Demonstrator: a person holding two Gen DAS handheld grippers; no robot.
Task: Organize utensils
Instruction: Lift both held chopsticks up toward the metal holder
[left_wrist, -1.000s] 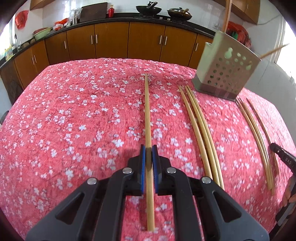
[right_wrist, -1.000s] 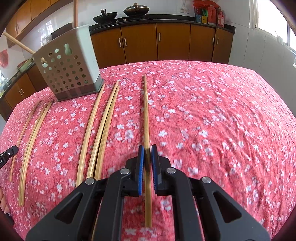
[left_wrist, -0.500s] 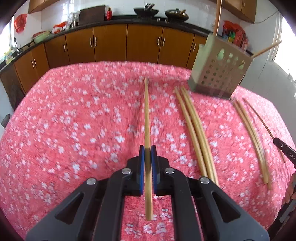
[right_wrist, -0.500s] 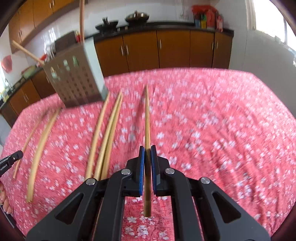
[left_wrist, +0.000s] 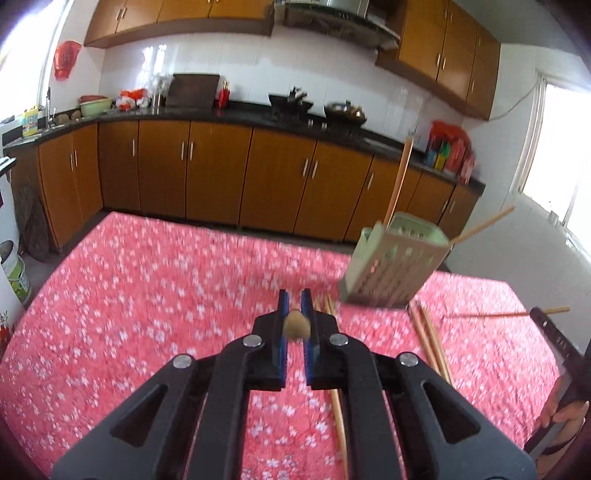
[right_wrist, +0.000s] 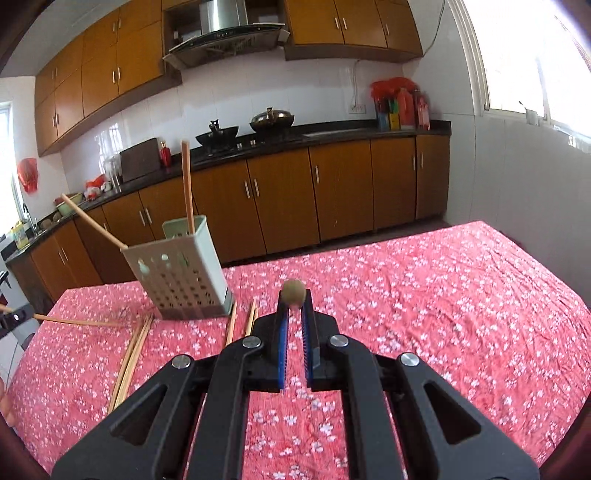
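My left gripper (left_wrist: 294, 300) is shut on a bamboo chopstick (left_wrist: 295, 325), lifted off the table and seen end-on between the blue pads. My right gripper (right_wrist: 293, 295) is shut on another chopstick (right_wrist: 293, 291), also seen end-on. The pale green perforated utensil holder (left_wrist: 392, 269) stands on the table, far right in the left wrist view and far left in the right wrist view (right_wrist: 181, 273), with two chopsticks sticking out of it. Several chopsticks (left_wrist: 430, 339) lie on the cloth near it, also in the right wrist view (right_wrist: 131, 350).
The table carries a red floral cloth (left_wrist: 147, 295). The other gripper and the hand holding it show at the right edge of the left wrist view (left_wrist: 554, 332). Brown kitchen cabinets (right_wrist: 332, 199) and a countertop stand behind the table.
Both grippers have lifted and tilted up, each raising its chopstick off the cloth; the chopsticks lay flat along the table before and now point at the cameras.
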